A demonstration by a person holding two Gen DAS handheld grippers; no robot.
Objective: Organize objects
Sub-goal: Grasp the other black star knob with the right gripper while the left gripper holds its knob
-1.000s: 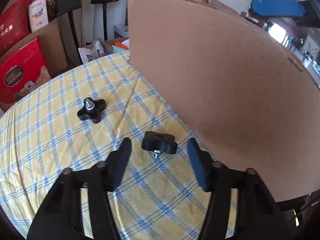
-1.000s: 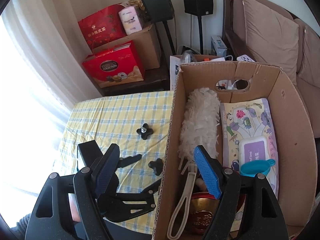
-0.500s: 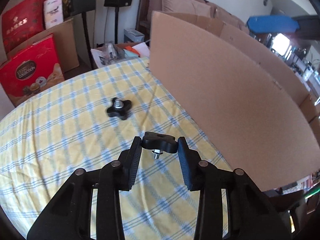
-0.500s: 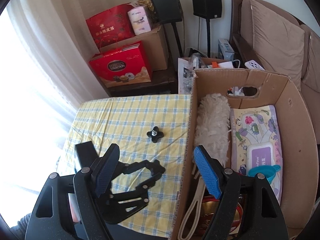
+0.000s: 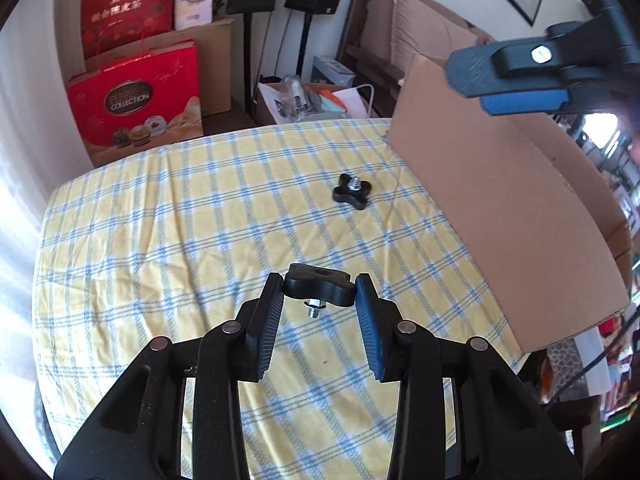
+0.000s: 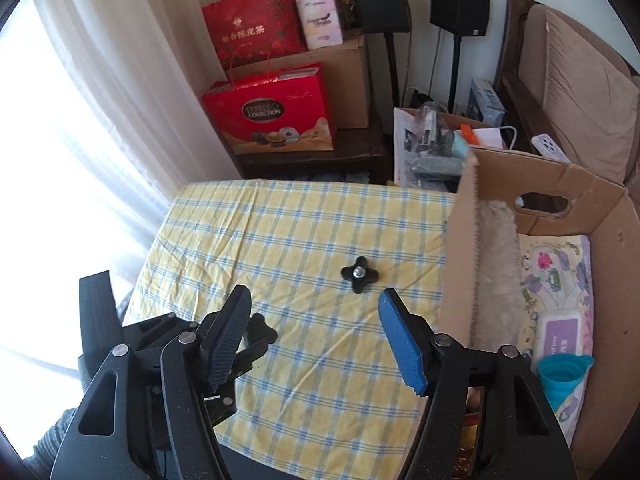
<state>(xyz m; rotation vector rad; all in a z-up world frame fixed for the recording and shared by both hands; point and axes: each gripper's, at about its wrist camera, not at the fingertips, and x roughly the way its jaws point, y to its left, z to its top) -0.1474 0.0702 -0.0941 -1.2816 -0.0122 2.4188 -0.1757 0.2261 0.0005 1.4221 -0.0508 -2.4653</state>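
My left gripper (image 5: 319, 289) is shut on a black star knob (image 5: 318, 288) with its bolt pointing down, held above the yellow checked tablecloth (image 5: 180, 240). The held knob also shows in the right wrist view (image 6: 260, 330). A second black star knob (image 5: 351, 196) lies bolt-up on the cloth farther back; it shows in the right wrist view (image 6: 359, 274) too. My right gripper (image 6: 314, 310) is open and empty, above the table's near edge, left of the cardboard box (image 6: 460, 248). The right gripper appears at the top right of the left wrist view (image 5: 516, 80).
The box (image 5: 500, 208) stands at the table's right and holds a fluffy duster (image 6: 498, 272), a flowered wipes pack (image 6: 558, 280) and a blue funnel (image 6: 562, 376). Red gift bags (image 6: 272, 116), cartons and speakers stand behind the table. A sofa (image 6: 580, 92) is at the right.
My left gripper closed on the near knob and lifted it off the cloth. The right gripper moved left, away from above the box, staying open.
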